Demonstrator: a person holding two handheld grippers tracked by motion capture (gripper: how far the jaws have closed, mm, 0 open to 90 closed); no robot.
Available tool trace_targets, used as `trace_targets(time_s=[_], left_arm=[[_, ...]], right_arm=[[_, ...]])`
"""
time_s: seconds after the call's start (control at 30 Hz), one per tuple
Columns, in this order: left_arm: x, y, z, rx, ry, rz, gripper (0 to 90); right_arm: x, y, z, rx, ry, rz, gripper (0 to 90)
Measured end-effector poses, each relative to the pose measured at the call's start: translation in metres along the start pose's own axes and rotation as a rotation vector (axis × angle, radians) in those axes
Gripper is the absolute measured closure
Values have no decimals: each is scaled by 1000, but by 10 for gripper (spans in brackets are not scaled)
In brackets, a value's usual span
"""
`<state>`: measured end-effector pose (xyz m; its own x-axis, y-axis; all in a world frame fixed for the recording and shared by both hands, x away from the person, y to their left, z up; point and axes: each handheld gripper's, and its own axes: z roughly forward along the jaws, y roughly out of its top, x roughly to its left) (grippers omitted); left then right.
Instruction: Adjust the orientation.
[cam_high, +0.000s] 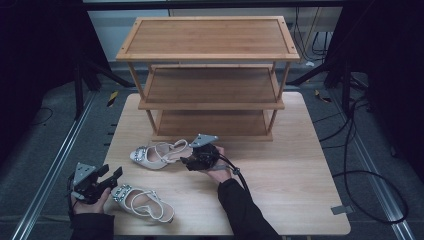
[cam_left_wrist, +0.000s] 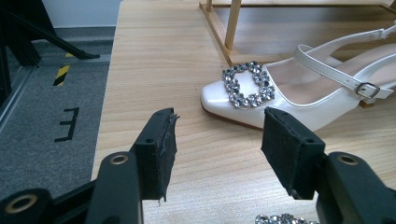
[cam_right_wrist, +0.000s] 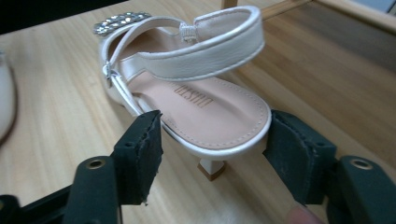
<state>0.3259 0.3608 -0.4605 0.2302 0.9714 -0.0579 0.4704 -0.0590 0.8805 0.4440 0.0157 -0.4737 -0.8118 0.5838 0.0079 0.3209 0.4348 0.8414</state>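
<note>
- The right gripper (cam_high: 187, 161) sat near the middle of the desk (cam_high: 300, 200), its jaws apart and straddling the heel end of the far shoe (cam_high: 157, 154).
- In the right gripper view, the far shoe's (cam_right_wrist: 205, 112) heel end lay between the two black pads, one pad just beside each edge; whether they touched it could not be told.
- That shoe lay at about 12 o'clock from the near shoe (cam_high: 142, 202), toe toward 9 o'clock, right in front of the bamboo rack (cam_high: 210, 55).
- The left gripper (cam_high: 112, 175) was held at the desk's 8 o'clock corner, jaws apart with nothing between them, just beside the near shoe's toe.
- In the left gripper view, the jewelled buckle (cam_left_wrist: 247, 84) of the far shoe (cam_left_wrist: 299, 93) showed beyond the open pads, and a bit of the near shoe's buckle (cam_left_wrist: 280, 218) showed at 6 o'clock.
- The rack stood at the desk's 12 o'clock side.
</note>
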Motion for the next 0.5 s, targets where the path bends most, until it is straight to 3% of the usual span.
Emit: trace_targets(time_s=[0.23,0.5], left_arm=[[-1,0,0,2,-1,2,434],[-1,0,0,1,-2,1,434]], right_arm=[[10,-10,-19,0,68,1,386],[30,-19,-32,-15,105,7,387]])
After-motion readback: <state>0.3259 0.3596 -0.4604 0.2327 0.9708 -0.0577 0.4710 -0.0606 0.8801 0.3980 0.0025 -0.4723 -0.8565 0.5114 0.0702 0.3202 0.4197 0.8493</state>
